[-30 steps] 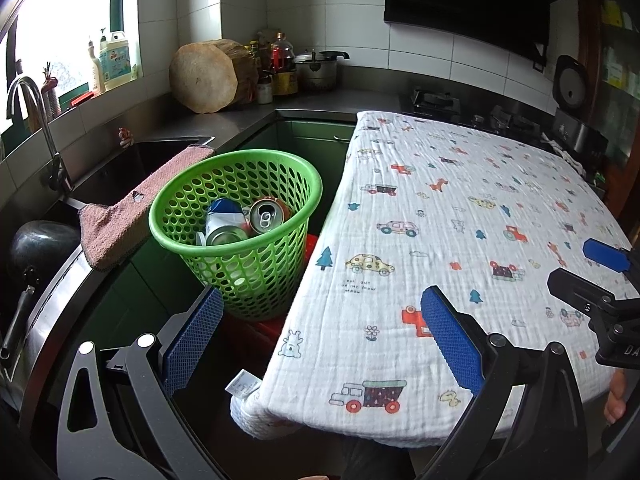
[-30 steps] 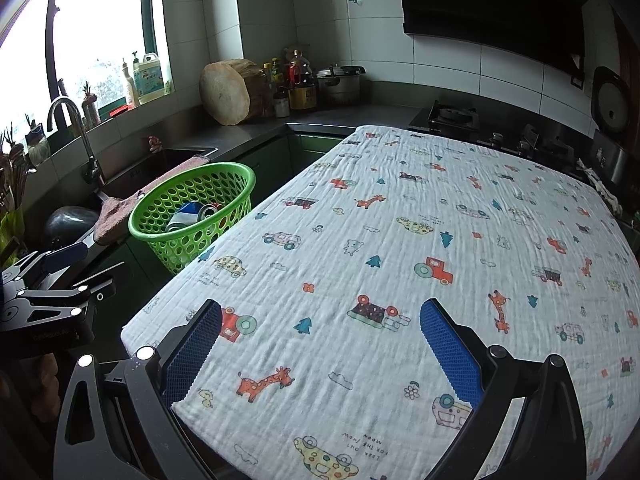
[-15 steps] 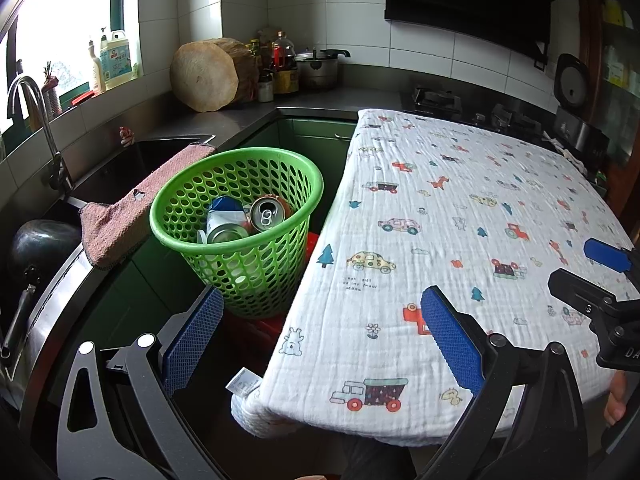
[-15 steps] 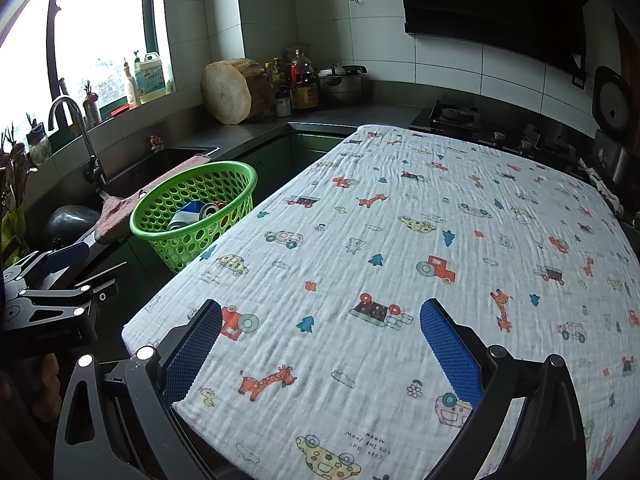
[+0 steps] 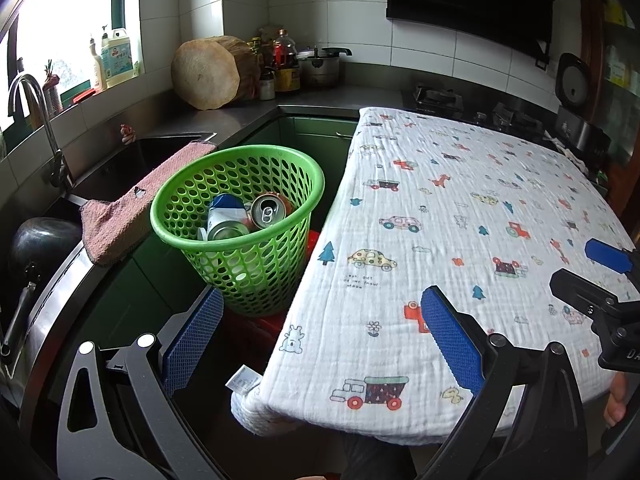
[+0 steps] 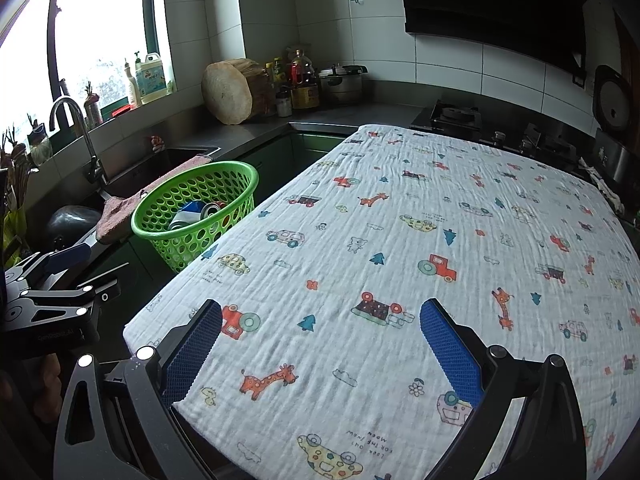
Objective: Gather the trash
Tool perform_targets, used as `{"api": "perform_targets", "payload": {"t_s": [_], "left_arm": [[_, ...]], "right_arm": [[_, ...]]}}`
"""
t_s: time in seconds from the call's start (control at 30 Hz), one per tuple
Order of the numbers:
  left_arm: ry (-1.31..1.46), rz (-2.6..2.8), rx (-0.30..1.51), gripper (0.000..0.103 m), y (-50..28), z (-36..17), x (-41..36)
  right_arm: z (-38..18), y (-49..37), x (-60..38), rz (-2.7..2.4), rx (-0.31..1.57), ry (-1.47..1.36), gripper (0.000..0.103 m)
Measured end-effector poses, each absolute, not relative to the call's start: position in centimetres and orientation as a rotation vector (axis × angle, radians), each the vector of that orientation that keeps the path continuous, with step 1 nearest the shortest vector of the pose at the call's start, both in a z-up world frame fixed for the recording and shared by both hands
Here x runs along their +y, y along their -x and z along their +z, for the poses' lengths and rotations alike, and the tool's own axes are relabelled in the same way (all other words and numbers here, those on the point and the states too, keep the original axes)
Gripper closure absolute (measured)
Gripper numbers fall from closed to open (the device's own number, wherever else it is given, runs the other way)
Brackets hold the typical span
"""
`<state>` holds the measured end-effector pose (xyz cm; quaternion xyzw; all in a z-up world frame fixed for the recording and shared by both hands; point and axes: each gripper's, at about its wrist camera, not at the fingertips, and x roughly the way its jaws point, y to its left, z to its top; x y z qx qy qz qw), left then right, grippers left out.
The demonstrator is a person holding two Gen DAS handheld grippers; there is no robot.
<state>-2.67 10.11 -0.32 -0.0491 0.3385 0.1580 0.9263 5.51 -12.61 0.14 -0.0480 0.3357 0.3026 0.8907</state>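
Observation:
A green perforated basket (image 5: pixel 256 256) stands beside the table's left edge and holds drink cans (image 5: pixel 267 211) and a blue and white carton (image 5: pixel 225 209). It also shows in the right wrist view (image 6: pixel 224 184). My left gripper (image 5: pixel 320 332) is open and empty, near the table's front left corner, this side of the basket. My right gripper (image 6: pixel 320 336) is open and empty over the cloth-covered table (image 6: pixel 400 248). No trash shows on the cloth.
A white cloth with cartoon vehicles (image 5: pixel 460 216) covers the table. A sink (image 5: pixel 132 160) with a pink towel (image 5: pixel 128 216) and a tap lies left. A wooden chopping block (image 5: pixel 208 74), bottles and a pot stand on the back counter. A stove (image 6: pixel 456 116) is behind the table.
Both views have shifted very slightly. Both grippers stay open and empty. The basket and its contents have not moved.

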Motion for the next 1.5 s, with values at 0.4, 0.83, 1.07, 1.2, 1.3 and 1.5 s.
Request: {"api": "perform_targets", "payload": {"t_s": [0.4,0.83,1.07,1.2,1.3,1.5], "left_arm": [[0.095,0.326,0.701,0.005,2.56,-0.54,9.91],[0.096,0.327,0.703,0.005,2.53,-0.61,9.91],[0.103,0.321,0.704,0.005,2.57,-0.70,9.86],[0.103,0.319,0.700,0.005,2.64,-0.67,9.84],[0.104,0.335,0.698,0.005,2.61,-0.62,9.91],[0.097,0.357,0.704,0.005,2.61,-0.64,10.19]], "right_arm": [[0.00,-5.32,-12.56,0.627,0.702,0.092,0.007],[-0.05,-5.33,-12.54,0.629,0.704,0.090,0.007],[-0.07,-5.30,-12.51,0.628,0.705,0.090,0.007],[-0.07,-5.25,-12.44,0.629,0.705,0.092,0.007],[-0.10,-5.23,-12.40,0.630,0.704,0.091,0.007],[-0.30,-5.24,-12.36,0.633,0.705,0.092,0.007]]}}
